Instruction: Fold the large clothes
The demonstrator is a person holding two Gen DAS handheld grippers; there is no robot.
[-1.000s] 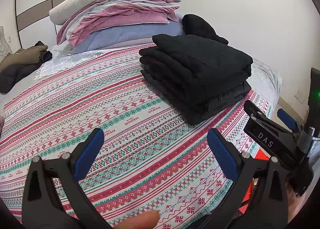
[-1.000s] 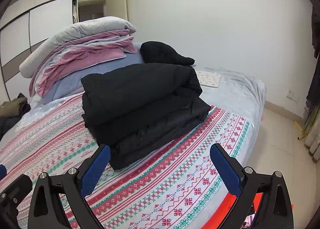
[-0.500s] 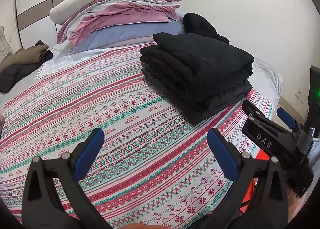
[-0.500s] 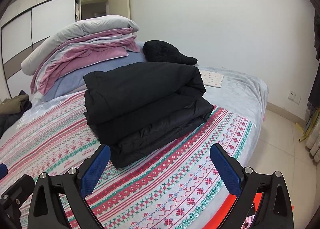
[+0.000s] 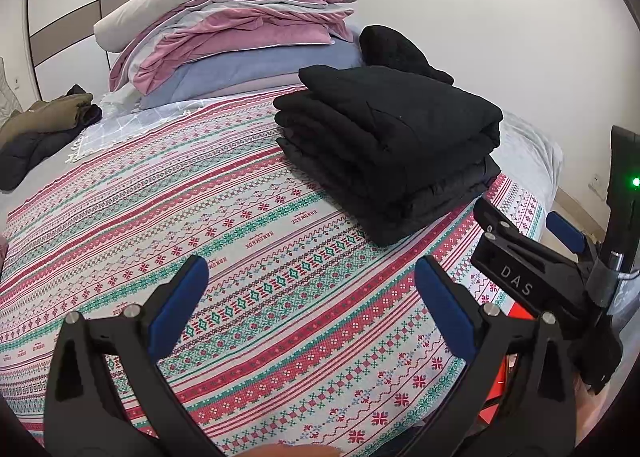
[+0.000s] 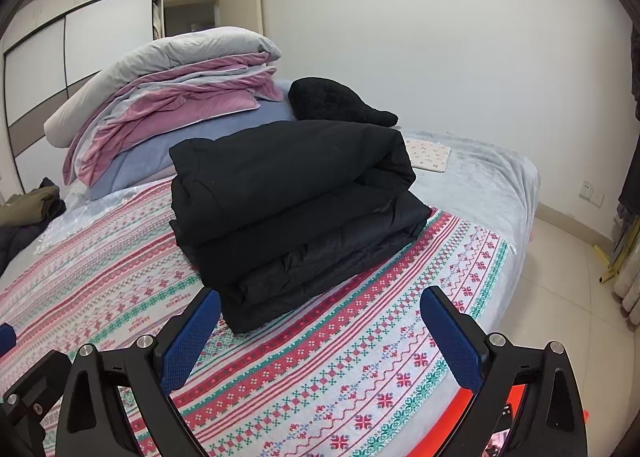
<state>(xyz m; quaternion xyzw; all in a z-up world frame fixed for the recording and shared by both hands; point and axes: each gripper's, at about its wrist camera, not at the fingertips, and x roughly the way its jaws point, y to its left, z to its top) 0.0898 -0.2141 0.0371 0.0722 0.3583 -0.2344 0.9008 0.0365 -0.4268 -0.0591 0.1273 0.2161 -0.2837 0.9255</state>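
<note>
The left gripper [image 5: 310, 297] is hanging over the bed w/ its jaws wide apart & nothing b/w them; its blue pads [image 5: 180, 303] are showing on both sides. The right gripper [image 6: 320, 331] is doing the same thing: jaws spread wide, holding nothing. The big black folded coat [image 5: 390, 149] is lying in a neat thick stack on the striped bed cover [image 5: 240, 257], ahead of the left gripper & a bit to its right, not touching it. In the right wrist view the coat [image 6: 294, 213] is sitting right ahead of the right gripper, just past its left pad [image 6: 190, 339], w/ the near edge of the stack close to that fingertip but apart from it. The right gripper is also showing up at the right side of the left wrist view as a black tool [image 5: 532, 281] w/ letters on it, next to the left gripper. Far ahead, past the coat, a tall pile of pink, grey & blue bedding [image 5: 240, 29] is resting at the far end of the bed. A black fuzzy thing [image 6: 336, 101] is lying just behind the coat, beside the bedding. Way off to the left of both grippers, a green & dark bundle of clothes [image 5: 44, 125] is lying at the bed's edge. A bit of a finger [image 5: 288, 451] is peeking in at the bottom of the left wrist view.
</note>
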